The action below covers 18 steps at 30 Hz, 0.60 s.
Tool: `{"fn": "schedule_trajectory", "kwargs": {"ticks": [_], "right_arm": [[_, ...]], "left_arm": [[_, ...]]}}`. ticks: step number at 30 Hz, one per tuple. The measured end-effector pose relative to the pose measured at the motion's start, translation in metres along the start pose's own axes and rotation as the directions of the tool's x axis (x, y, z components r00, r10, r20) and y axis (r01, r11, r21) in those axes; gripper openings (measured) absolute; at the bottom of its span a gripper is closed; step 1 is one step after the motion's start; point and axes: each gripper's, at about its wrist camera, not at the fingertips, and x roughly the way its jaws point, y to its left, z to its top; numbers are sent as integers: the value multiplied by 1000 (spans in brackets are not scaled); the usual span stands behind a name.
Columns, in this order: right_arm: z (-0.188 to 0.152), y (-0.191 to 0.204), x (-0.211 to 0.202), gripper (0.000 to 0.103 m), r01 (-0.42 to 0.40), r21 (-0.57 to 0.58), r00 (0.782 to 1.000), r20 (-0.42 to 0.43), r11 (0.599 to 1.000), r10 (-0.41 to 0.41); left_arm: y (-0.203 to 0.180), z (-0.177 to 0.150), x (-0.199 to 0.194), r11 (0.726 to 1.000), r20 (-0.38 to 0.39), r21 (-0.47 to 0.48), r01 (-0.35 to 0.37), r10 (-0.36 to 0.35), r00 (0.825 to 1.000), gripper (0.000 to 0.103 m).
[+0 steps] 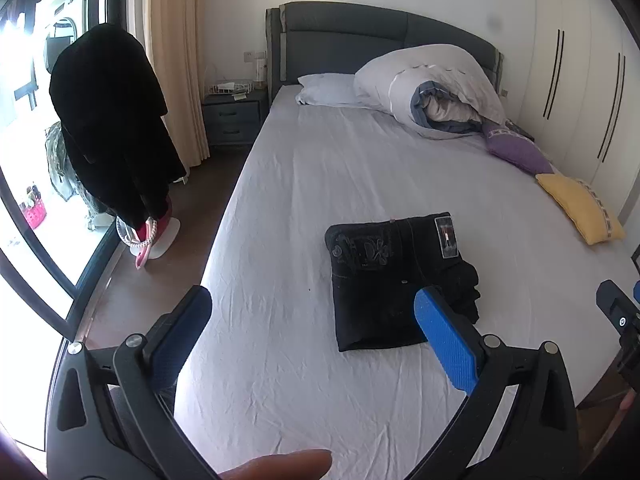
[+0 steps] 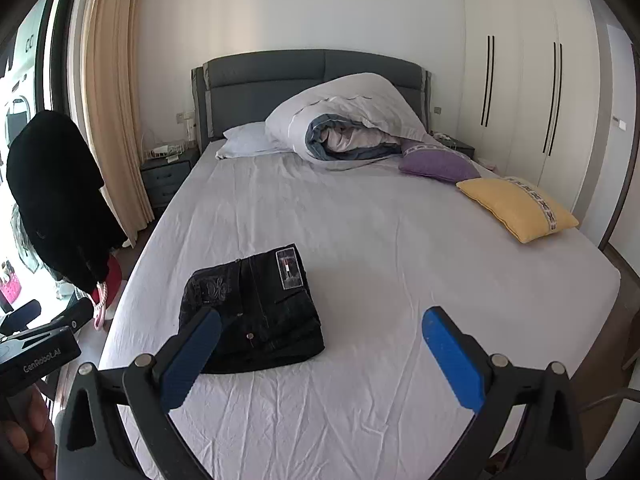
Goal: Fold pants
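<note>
left gripper spread wide, nothing between the blue pads, held above the near part of the bed. right gripper likewise wide open and empty, hovering over the sheet at the foot end. both clear of the cloth; no contact that i can see. black pants lie on the sheet ahead of both tools, already a compact rectangular bundle, waistband patch up at the far corner, a lumpy edge of stacked layers along its right side. from the left gripper the bundle sits ahead and toward its right finger, that finger overlapping the bundle's near right corner in view. from the right gripper the pants sit ahead and to the left, its left finger over the near left corner. so the bundle lies between the two tools, neither plainly nearer. long axis runs roughly toward the headboard, slightly skewed. judgement: folding looks essentially finished; any remaining move would be a light tidy of that uneven right edge. yellow cushion and rolled duvet well apart, farther up the bed.
</note>
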Motion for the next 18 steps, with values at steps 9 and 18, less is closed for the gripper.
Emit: {"fn": "schedule_trajectory", "kwargs": {"ticks": [9, 18], "right_arm": [[-4, 5, 10, 103, -2, -10, 999, -35, 1000, 1], [-8, 9, 16, 103, -1, -18, 998, -60, 1000, 0]], "left_arm": [[-3, -7, 20, 1000, -35, -1, 17, -17, 999, 103], [-5, -13, 38, 1000, -67, 1, 31, -30, 997, 103]]}}
